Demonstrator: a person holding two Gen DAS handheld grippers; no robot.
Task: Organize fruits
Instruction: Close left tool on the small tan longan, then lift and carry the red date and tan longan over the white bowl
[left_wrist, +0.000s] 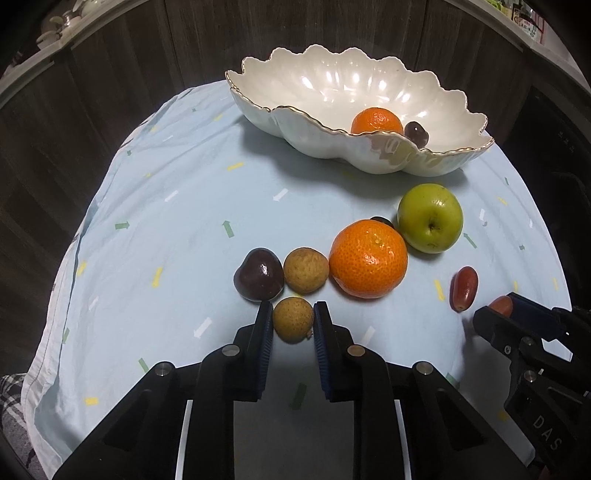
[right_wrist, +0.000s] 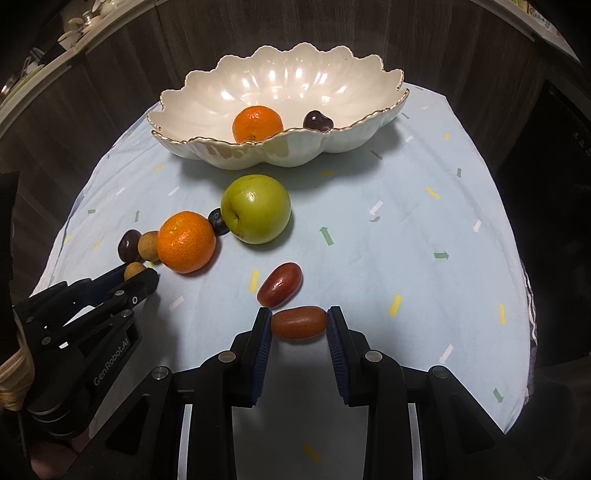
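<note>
While the left hand-held gripper (left_wrist: 293, 317) clamps a small round tan fruit (left_wrist: 293, 319), only the right wrist view shows the right hand-held gripper (right_wrist: 299, 322) pinching an oblong red fruit (right_wrist: 299, 322) endwise.

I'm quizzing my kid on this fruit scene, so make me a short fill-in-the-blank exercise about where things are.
1. The left claw is shut on a small ____ fruit.
2. The right claw grips a reddish oblong fruit by its two ____.
3. The white bowl already holds one orange and one dark ____ fruit.
4. The green apple sits on the ____, outside the bowl.

Missing words: tan; ends; purple; cloth
</note>
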